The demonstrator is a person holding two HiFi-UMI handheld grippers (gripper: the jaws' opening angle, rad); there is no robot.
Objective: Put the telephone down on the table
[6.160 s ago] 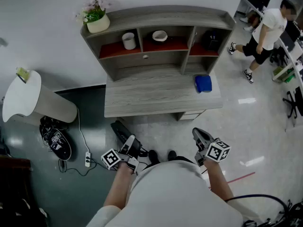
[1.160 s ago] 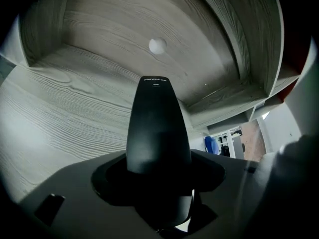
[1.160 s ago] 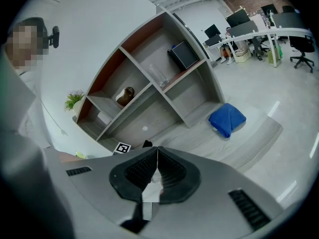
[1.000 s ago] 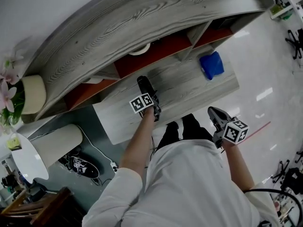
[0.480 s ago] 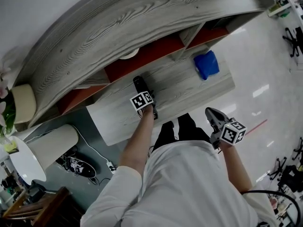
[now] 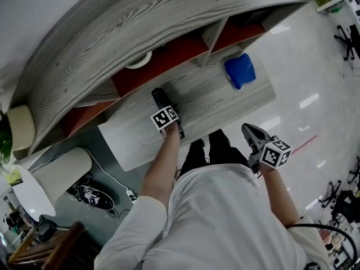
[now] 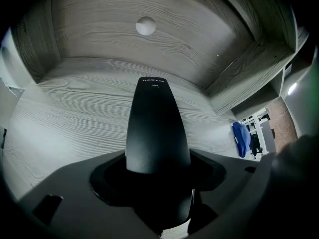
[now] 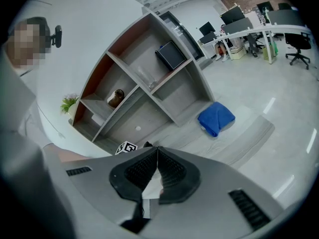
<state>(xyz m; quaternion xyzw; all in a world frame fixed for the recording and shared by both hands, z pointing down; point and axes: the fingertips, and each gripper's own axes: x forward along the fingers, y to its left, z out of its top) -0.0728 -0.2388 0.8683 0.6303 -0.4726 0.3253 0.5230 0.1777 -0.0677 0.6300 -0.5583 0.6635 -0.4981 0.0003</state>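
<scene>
I am pushing my left gripper (image 6: 163, 110) forward; over the last second it has been travelling from the desk's middle toward its back edge, beneath the shelves (image 6: 112, 32). Its jaws are clamping snugly around the black telephone (image 7: 157, 128), which is hanging over the grey wood-grain desk (image 6: 225, 103) and pointing at the back panel's round knob (image 7: 145, 25). I cannot tell whether it is touching yet, so I judge that lowering and letting go remain. A blue cloth (image 6: 239, 70) is lying near the desk's right edge. My right gripper (image 6: 251, 135) is waiting off the front edge, jaws pressed together on nothing, above the glossy pale floor (image 6: 304, 83).
</scene>
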